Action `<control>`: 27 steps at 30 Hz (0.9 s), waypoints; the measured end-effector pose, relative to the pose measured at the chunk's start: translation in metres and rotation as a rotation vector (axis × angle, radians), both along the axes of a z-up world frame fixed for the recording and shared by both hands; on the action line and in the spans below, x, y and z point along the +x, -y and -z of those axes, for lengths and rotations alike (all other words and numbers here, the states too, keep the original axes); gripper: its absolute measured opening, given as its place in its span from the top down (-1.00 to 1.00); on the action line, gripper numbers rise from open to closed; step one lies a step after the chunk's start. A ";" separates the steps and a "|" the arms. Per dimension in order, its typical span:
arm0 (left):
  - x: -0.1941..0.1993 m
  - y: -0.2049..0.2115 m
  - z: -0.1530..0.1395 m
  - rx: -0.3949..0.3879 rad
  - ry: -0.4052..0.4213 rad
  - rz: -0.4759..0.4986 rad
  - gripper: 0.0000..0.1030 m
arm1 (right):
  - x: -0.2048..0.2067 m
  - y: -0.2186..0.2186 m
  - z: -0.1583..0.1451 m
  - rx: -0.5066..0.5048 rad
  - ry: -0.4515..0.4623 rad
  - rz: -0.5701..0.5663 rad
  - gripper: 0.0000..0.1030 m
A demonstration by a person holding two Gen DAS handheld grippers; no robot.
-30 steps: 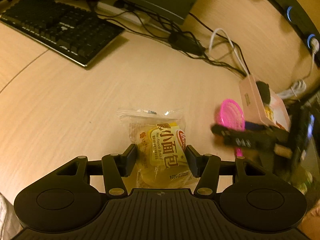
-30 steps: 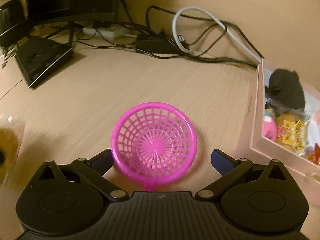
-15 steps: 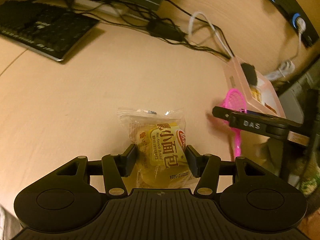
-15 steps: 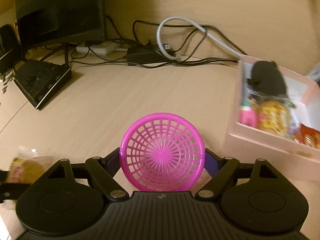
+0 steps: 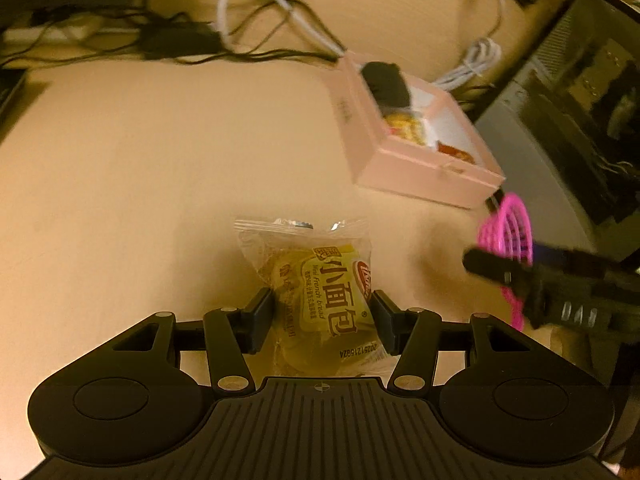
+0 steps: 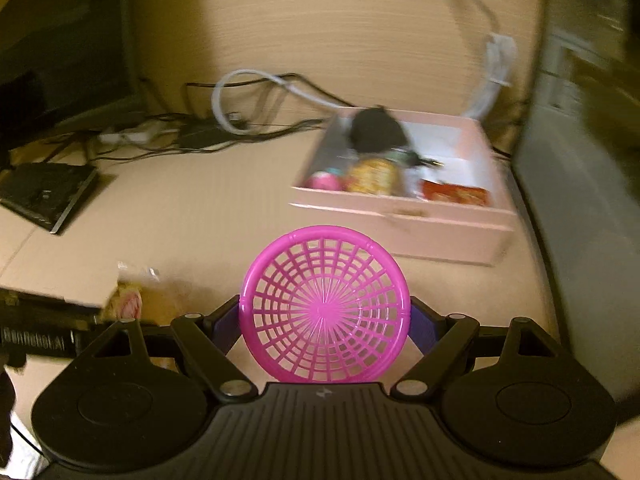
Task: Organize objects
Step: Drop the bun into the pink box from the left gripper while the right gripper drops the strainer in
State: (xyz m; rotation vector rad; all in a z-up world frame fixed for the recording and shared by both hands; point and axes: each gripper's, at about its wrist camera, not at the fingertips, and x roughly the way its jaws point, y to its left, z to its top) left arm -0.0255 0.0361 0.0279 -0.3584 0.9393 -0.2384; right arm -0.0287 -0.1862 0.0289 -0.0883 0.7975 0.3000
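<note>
Bread in a clear plastic wrapper with a yellow label, the mini French bread packet (image 5: 320, 296), sits clamped between the left tongs (image 5: 322, 314), whose pads press its two sides, the packet's long axis running straight out ahead of them. From this left wrist view the shallow pale pink cardboard box (image 5: 416, 160) lies ahead and to the right of those tongs on the light wooden desk (image 5: 140, 168), open side up, with a black item and snack wrappers already inside. Further right, the right tongs (image 5: 516, 252) carry the round bright pink plastic mesh basket (image 5: 508, 232), near the box's closest corner.

In the right wrist view, the right tongs (image 6: 325, 320) are closed narrow on the pink basket (image 6: 325, 312), gripped by its rim and held upright, facing the camera. The pink box (image 6: 404, 220) lies straight ahead and slightly right. The right hand looks nearer to it, so I judge the basket goes in first. The bread packet (image 6: 132, 300) shows blurred at far left.
</note>
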 end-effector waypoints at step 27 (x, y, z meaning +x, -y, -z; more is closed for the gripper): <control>0.212 0.202 -0.040 0.211 0.176 0.212 -0.13 | -0.033 0.072 0.002 -0.033 0.031 0.144 -0.62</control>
